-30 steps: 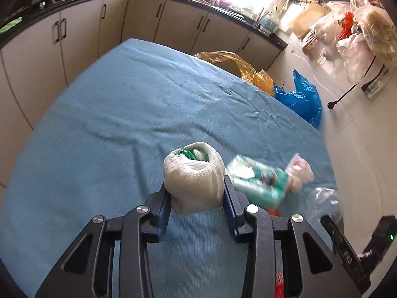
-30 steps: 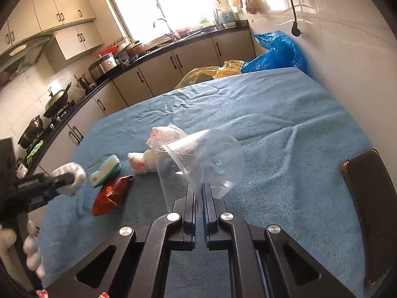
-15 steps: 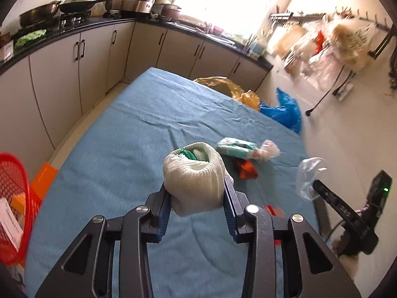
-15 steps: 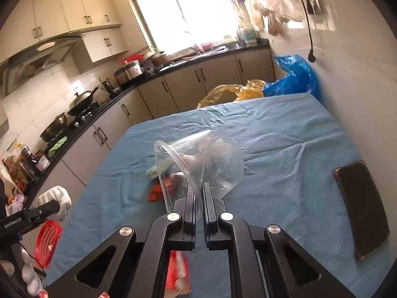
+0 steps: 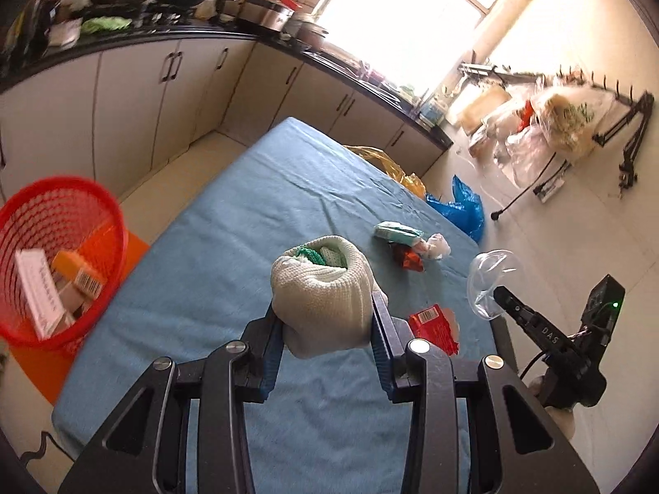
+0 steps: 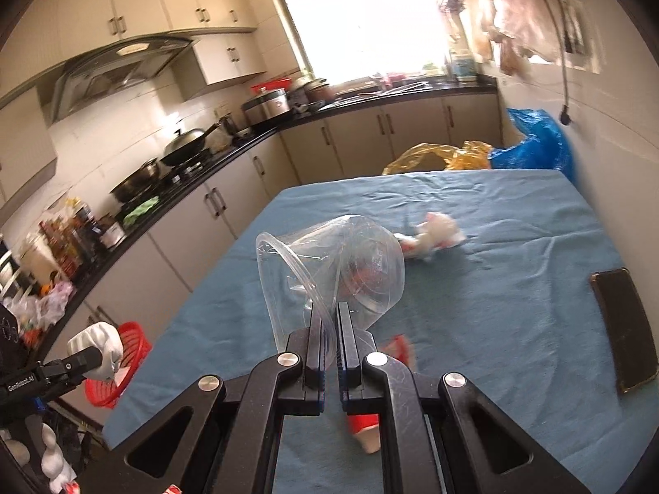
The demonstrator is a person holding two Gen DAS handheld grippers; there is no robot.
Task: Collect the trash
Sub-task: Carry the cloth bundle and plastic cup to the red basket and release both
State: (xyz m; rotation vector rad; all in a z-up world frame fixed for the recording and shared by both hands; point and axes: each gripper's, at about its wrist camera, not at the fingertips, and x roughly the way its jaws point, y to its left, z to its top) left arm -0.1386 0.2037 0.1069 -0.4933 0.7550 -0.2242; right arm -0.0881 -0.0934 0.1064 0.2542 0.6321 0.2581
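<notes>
Bare blue cloth (image 5: 247, 222) ahead, wrappers (image 5: 405, 243) (clustered) right, red basket (image 5: 53, 263) left

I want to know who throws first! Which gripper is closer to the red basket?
Left. The left gripper, holding a rolled cloth, is beside the red basket at the table's edge. The right gripper, pinching a clear plastic cup, is farther across the table.

Black claw (image 5: 327, 329); blue pads; silver screws
</notes>
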